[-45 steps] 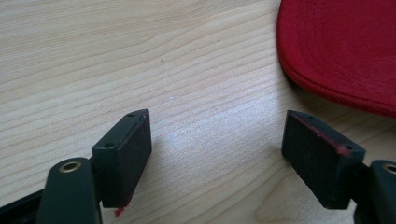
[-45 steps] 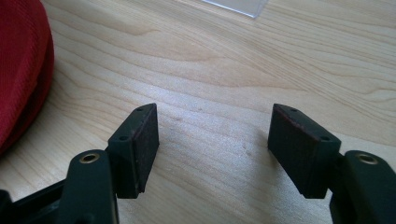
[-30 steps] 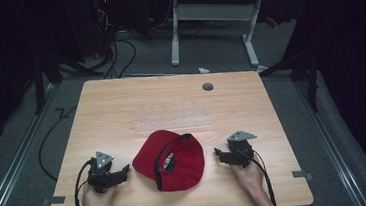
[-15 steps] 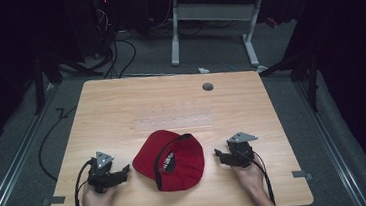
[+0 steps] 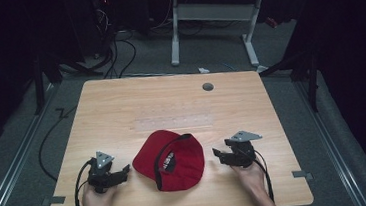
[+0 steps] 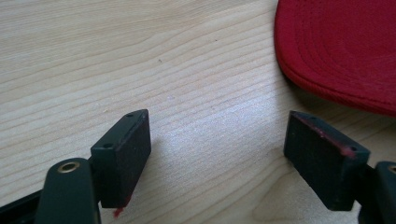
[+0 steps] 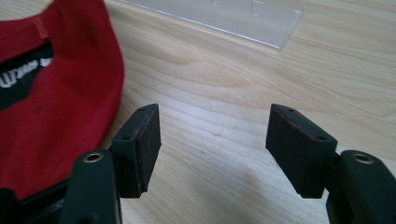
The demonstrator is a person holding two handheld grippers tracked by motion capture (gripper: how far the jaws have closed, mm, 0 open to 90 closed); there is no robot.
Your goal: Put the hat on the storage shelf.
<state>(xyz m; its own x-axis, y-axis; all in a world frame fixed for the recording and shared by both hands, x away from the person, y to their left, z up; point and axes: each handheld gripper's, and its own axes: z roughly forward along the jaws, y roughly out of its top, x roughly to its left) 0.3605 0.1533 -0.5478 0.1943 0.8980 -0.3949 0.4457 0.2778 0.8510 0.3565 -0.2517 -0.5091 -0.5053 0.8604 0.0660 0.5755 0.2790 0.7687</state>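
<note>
High view: red cap (image 5: 173, 159) lies upside down on the bench (image 5: 121, 113), near your edge, between both tools. Your left hand-held gripper (image 5: 124, 170) sits just beside the cap's brim, jaws wide, nothing between them. Your right hand-held gripper (image 5: 216, 154) is just off the cap's other side, jaws also wide and empty. Clear plastic sheet (image 5: 175, 121) lies flat beyond the cap
</note>
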